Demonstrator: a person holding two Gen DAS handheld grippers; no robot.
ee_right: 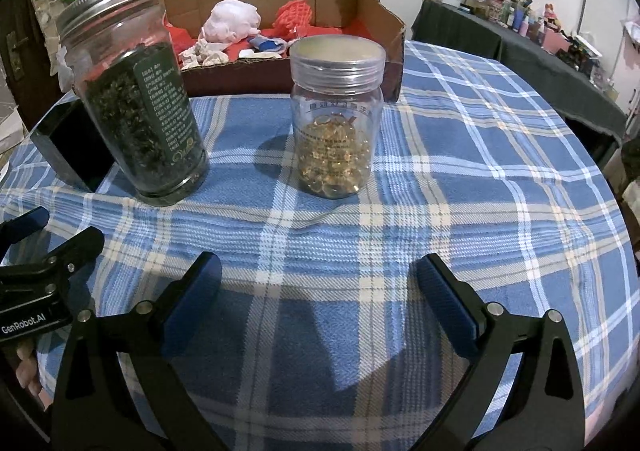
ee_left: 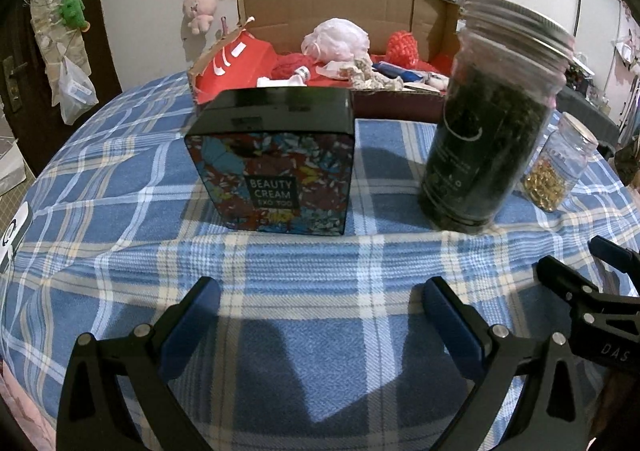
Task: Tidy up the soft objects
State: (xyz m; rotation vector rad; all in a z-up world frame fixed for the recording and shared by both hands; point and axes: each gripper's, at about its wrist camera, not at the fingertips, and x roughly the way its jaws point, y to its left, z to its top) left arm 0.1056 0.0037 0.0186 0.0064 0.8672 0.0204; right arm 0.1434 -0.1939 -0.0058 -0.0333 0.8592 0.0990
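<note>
Both tongs gape empty above plaid cloth

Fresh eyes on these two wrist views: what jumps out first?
The tall glass jar of dark dried leaves with a metal screw lid, standing on the blue plaid tablecloth, with the smaller clear jar of golden capsules to its right. To its left stands the black Beauty Cream box. Behind them, an open cardboard box holds a white plastic bag and red netting; both grippers hover with jaws open and empty.
</note>
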